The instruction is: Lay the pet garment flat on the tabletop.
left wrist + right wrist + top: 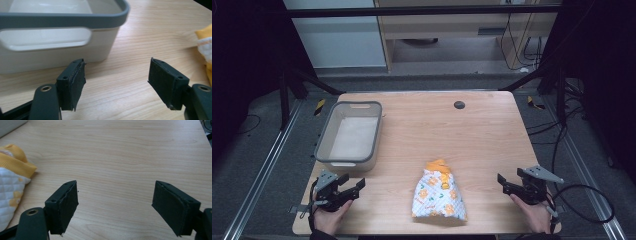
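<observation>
Jaws spread, left gripper [354, 186] and right gripper [506, 182] low, angled inward

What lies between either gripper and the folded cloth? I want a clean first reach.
Nothing visible. Bare table separates the cloth from the open left gripper and open right gripper. The bin sits farther back.

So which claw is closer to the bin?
The left claw, just below the grey-rimmed bin; the right claw sits across the table, beyond the folded cloth.
</observation>
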The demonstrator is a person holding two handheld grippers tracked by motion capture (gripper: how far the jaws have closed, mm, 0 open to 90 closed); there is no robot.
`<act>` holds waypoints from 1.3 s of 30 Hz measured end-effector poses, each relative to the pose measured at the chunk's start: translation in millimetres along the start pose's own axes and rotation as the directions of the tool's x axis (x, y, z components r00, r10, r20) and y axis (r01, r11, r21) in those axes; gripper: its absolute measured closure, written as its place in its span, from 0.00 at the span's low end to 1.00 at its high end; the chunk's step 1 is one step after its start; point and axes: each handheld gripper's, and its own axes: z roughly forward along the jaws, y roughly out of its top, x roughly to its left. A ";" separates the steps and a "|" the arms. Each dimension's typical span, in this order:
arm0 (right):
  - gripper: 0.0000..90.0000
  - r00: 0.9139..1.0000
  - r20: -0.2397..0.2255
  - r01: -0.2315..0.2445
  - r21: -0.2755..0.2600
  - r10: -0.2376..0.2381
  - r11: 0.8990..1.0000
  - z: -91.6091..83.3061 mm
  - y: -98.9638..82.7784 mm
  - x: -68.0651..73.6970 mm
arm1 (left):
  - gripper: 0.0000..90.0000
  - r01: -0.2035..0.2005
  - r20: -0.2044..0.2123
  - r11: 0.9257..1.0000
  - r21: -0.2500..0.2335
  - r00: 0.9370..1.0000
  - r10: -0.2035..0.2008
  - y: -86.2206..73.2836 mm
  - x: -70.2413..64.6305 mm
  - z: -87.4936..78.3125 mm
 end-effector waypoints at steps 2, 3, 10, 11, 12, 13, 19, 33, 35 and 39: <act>0.23 1.000 -0.011 0.009 -0.001 -0.009 1.000 -1.1 -0.3 2.7 | 0.33 -0.003 0.014 1.000 0.002 1.000 0.003 0.2 -3.9 0.2; 0.24 1.000 -0.018 0.008 -0.004 -0.008 1.000 -1.6 -0.1 4.2 | 0.33 -0.006 0.018 1.000 0.001 1.000 0.006 0.2 -5.8 0.2; 0.31 0.998 -0.059 0.031 -0.007 -0.032 0.999 -2.8 1.1 12.3 | 0.34 -0.049 0.056 0.999 0.012 0.997 0.048 0.2 -18.7 -0.5; 0.31 0.998 -0.059 0.031 -0.007 -0.032 0.999 -2.8 1.1 12.3 | 0.34 -0.049 0.056 0.999 0.012 0.997 0.048 0.2 -18.7 -0.5; 0.33 0.997 -0.065 0.041 -0.014 -0.042 0.999 -2.9 3.0 15.1 | 0.34 -0.067 0.063 0.998 0.007 0.996 0.067 1.4 -22.1 -0.9; 0.34 0.997 -0.068 0.041 -0.013 -0.042 0.999 -3.0 3.7 16.0 | 0.34 -0.075 0.065 0.997 0.006 0.995 0.074 2.0 -23.6 -0.9; 0.36 0.994 -0.093 0.054 -0.022 -0.056 0.998 -1.7 10.8 21.7 | 0.34 -0.114 0.076 0.993 -0.013 0.990 0.115 10.1 -31.8 -2.1; 0.36 0.990 -0.119 0.064 -0.076 -0.073 0.995 -4.6 43.1 29.6 | 0.33 -0.136 0.096 0.988 -0.067 0.985 0.142 44.8 -47.2 1.4; 0.36 0.990 -0.121 0.065 -0.079 -0.075 0.995 -4.1 46.0 30.1 | 0.33 -0.139 0.097 0.988 -0.071 0.985 0.145 48.1 -47.9 1.9; 0.34 0.988 -0.134 0.066 -0.090 -0.078 0.994 0.7 59.0 33.8 | 0.33 -0.144 0.092 0.986 -0.087 0.984 0.152 61.3 -50.8 7.2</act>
